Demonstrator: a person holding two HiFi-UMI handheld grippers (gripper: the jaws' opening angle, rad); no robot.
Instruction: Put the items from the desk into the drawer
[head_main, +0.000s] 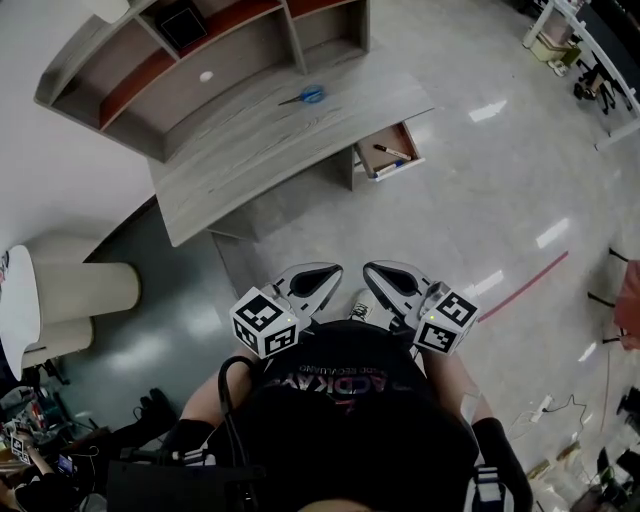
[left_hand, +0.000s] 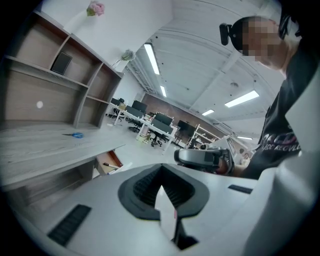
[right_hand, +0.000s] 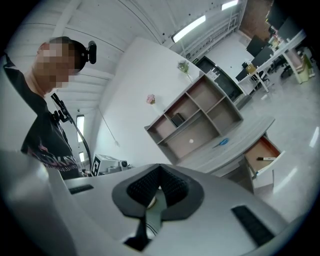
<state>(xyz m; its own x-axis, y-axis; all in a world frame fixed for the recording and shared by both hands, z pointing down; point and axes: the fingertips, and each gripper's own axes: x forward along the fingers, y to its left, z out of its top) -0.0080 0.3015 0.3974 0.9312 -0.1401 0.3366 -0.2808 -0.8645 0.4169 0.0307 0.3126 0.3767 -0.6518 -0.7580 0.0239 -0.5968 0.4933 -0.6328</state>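
Glossy floor (head_main: 470, 210) separates the left tongs (head_main: 312, 283) and right tongs (head_main: 390, 280) — both closed, empty — from the desk (head_main: 250, 150), scissors (head_main: 305, 96) and pulled-out drawer (head_main: 385, 140) ahead.

Pair of hand-held grippers: left gripper (head_main: 325, 275) and right gripper (head_main: 378, 272) held side by side just in front of the torso (head_main: 345, 400), tips converging, each with jaws closed together and empty, marker cube (head_main: 265, 322) at the rear.
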